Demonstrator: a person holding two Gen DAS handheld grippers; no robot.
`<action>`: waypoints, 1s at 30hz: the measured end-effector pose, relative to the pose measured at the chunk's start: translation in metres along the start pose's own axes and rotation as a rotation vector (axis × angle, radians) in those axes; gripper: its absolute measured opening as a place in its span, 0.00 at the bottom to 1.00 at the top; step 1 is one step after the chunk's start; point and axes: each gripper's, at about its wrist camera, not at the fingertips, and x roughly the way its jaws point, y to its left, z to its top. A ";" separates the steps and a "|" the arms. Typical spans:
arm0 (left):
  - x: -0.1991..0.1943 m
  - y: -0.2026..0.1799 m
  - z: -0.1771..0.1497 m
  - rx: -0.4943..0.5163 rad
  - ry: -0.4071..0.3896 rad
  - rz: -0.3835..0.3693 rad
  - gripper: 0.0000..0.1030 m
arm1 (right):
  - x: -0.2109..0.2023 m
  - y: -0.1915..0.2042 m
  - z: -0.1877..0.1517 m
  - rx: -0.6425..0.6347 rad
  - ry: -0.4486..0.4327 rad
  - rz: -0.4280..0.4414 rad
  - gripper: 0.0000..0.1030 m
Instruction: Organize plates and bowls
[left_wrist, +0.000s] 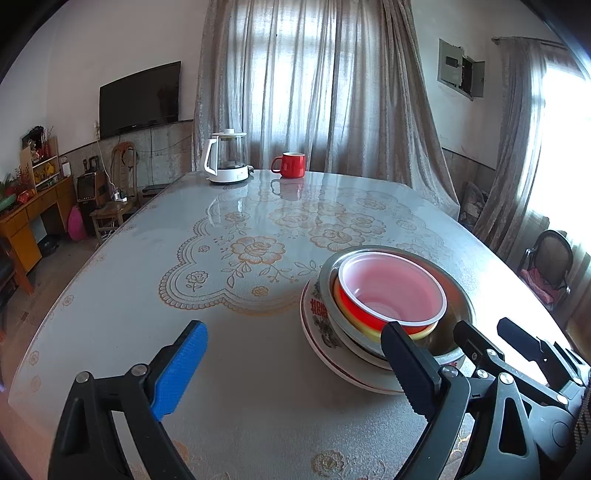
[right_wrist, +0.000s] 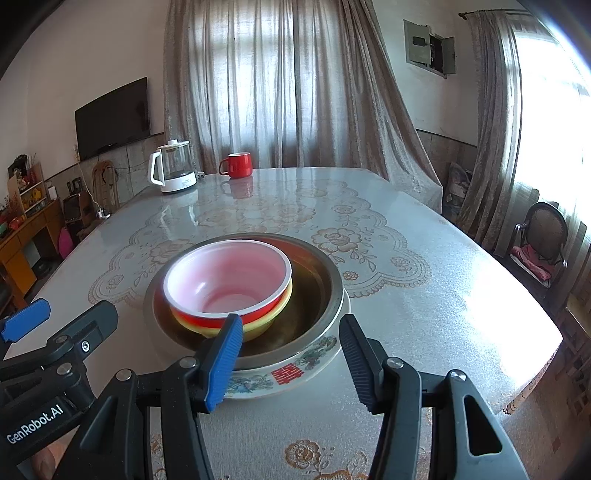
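Bowls nested on a plate at the near right of the table, both grippers spread and holding nothing.

Stacked from the bottom: patterned plate (right_wrist: 288, 374) on the floral tablecloth (left_wrist: 236, 258), metal bowl (right_wrist: 325, 280) on it, then yellow bowl (right_wrist: 266, 325) and red bowl (right_wrist: 229, 273) with pale inside, leaning toward the metal bowl's left wall. Left gripper (left_wrist: 295, 354) open wide over bare cloth, its black finger just in front of the stack's near rim. Right gripper (right_wrist: 291, 347) half spread before the near edge of the stack, touching nothing as far as visible. Far end: kettle (left_wrist: 227, 157) and red mug (left_wrist: 291, 165), apart.
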 end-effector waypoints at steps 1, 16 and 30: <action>0.000 0.000 0.000 0.000 0.000 0.000 0.92 | 0.000 0.000 0.000 0.000 0.000 0.001 0.53; -0.002 0.000 0.001 0.002 -0.009 -0.001 0.92 | 0.000 0.001 0.000 -0.001 0.000 0.002 0.53; -0.002 0.001 0.000 0.006 -0.036 -0.005 0.87 | 0.001 0.001 0.000 -0.001 0.002 0.003 0.53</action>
